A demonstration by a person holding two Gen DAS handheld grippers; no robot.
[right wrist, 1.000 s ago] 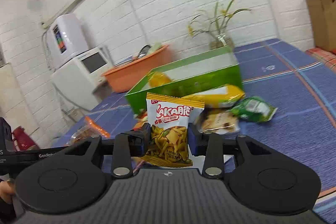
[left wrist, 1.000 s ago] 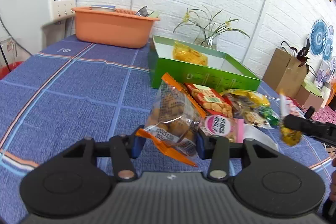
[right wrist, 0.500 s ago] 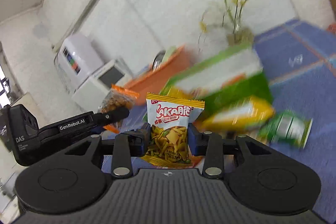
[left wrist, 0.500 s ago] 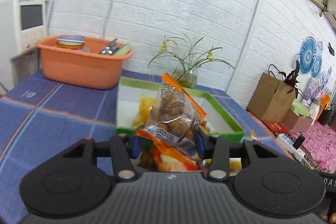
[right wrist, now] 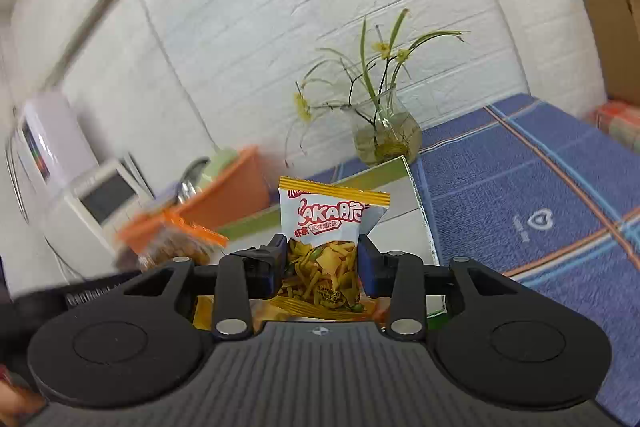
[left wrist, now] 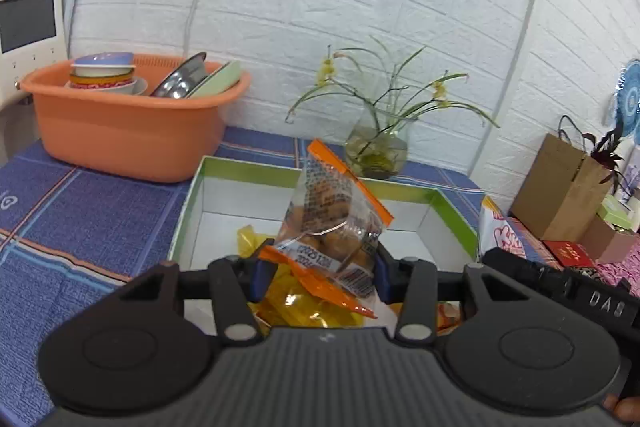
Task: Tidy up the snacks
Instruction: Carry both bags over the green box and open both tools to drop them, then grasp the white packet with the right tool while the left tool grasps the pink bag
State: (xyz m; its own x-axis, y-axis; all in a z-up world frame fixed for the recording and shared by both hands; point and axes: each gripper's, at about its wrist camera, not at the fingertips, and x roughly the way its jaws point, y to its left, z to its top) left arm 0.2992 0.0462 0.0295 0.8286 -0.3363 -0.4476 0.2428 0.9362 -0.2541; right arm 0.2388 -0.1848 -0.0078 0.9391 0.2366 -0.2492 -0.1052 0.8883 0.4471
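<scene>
Orange-edged snack bag (left wrist: 332,227) clamped in left claw (left wrist: 320,273), shrimp-strip packet (right wrist: 326,243) in right claw (right wrist: 322,267), both above green box (left wrist: 256,171).

Black ribbed left gripper (left wrist: 318,273), blue jaws, silver screws, round discs.

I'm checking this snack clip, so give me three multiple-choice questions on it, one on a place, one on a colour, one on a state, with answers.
1. Where does the glass vase stand?
A. Behind the box
B. Inside the tub
C. On the floor

2. What colour is the tub of dishes?
A. Blue
B. Orange
C. Black

3. What is the right claw doing?
A. Hanging open, empty
B. Clamping a bowl
C. Clamping a snack packet

Answers: 1 A, it sits past the green box's far wall. 2 B, its walls are orange. 3 C, both pads press the packet's sides.
</scene>
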